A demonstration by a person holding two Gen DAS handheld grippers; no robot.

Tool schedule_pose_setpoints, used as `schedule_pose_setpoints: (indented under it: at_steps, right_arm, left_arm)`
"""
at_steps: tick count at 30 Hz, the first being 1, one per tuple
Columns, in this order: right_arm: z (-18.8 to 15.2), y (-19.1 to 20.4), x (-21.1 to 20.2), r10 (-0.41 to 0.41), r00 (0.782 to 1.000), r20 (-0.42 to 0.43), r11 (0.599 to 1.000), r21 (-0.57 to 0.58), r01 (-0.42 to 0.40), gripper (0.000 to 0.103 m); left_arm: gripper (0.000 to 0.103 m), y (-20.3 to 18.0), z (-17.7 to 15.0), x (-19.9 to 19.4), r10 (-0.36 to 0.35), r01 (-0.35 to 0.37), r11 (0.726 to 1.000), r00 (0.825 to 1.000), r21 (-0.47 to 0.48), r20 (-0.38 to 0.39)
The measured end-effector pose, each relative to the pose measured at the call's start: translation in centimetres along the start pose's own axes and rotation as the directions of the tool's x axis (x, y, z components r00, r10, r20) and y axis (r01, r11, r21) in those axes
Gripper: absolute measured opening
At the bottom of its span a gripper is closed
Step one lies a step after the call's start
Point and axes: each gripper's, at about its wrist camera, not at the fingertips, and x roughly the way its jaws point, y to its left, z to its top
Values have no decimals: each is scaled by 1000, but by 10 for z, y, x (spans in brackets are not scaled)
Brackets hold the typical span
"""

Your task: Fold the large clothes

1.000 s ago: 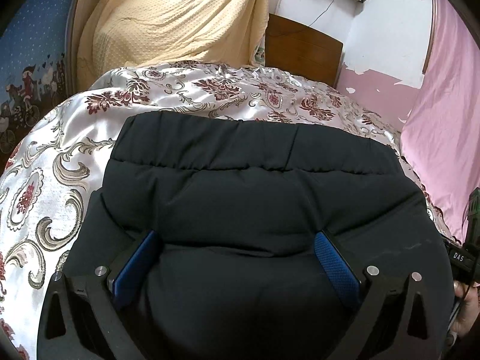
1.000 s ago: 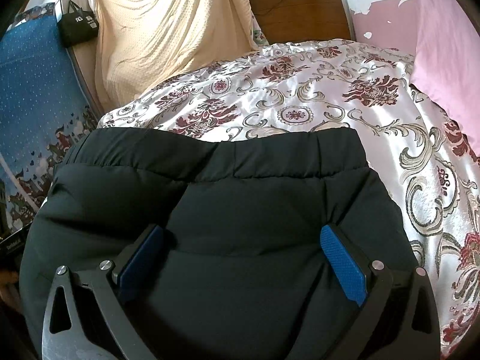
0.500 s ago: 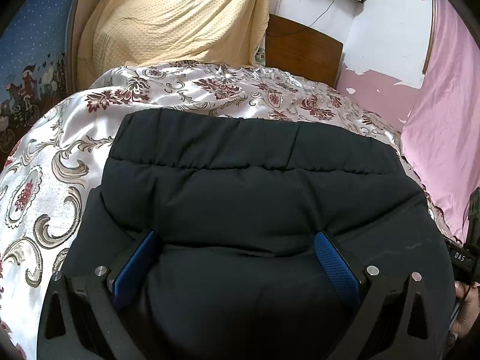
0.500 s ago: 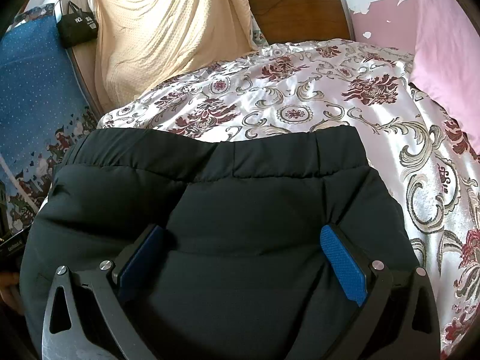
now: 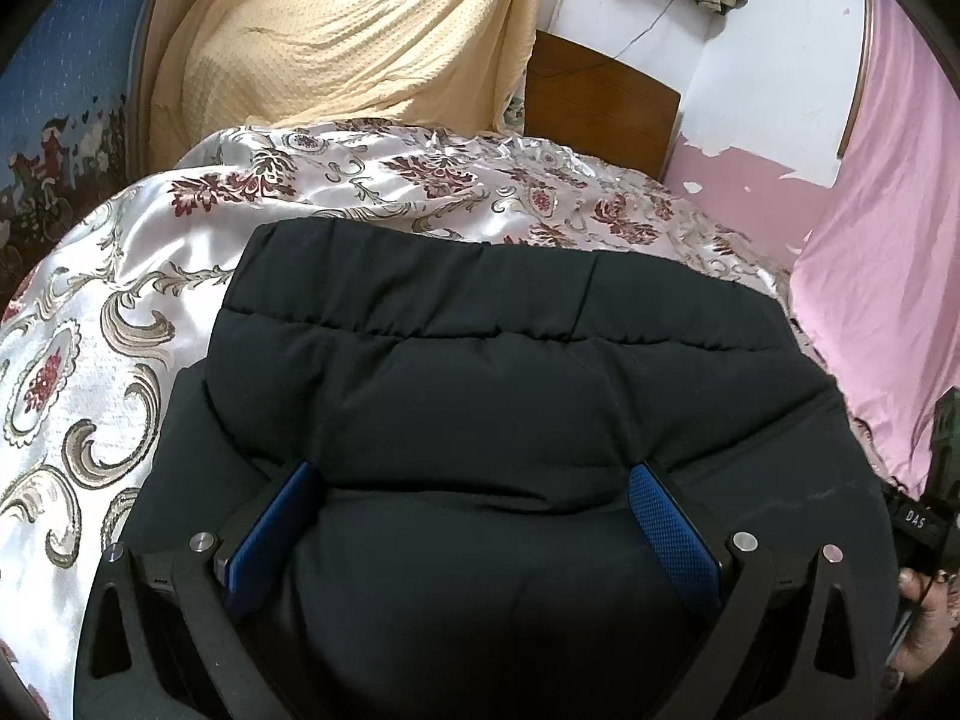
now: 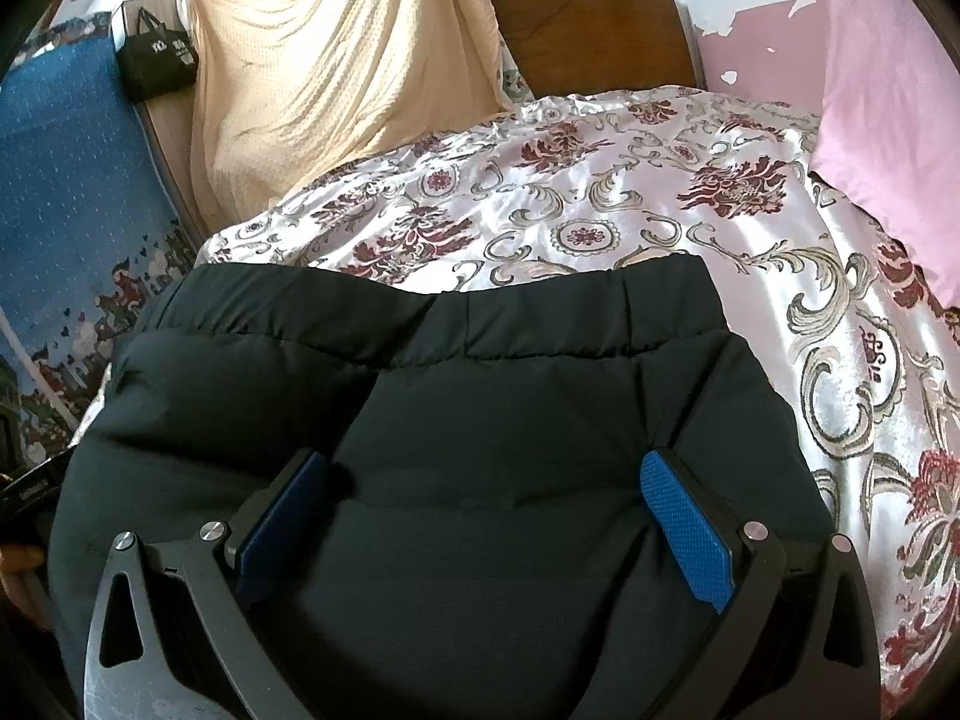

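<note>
Left wrist view: we logged a black padded garment (image 5: 510, 420) lying on the floral bedspread (image 5: 108, 324), its near end cut off below the frame. Left hand-held gripper (image 5: 474, 516) stood spread, blue pads (image 5: 672, 534) pressing into the fabric; right hand-held gripper (image 6: 486, 504) likewise. We could not tell whether either held cloth. Against the earlier frames, we noted the garment's far hem barely shifted.

Seemingly bedroom: bedspread (image 6: 630, 228), headboard (image 6: 594, 36)
</note>
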Motion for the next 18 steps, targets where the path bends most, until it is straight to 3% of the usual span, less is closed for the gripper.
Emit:
schedule_pose_setpoints:
  at_steps: [5,10,14,18]
  right_arm:
    - [-8,-6,-11,33,999,13,999,29,-34,102]
    - [-19,-7,-33,11,1000,27,1000,22,-12,102]
    - [-23,-17,-56,6,1000,30,1000,9,-6,102]
    - [-26,-32,-67,8,1000,-26,999,-43,-9,102]
  left_arm:
    - [103,7,-3,-16,-46,46,999,999,-3,-25]
    - [103,20,-9,-43,-64,65,997,998,29,-28]
    - [103,41,-9,-57,-38,40,999,997,28,-62]
    - [103,70,-8,-60,18,-19,1000,993,-15,-116]
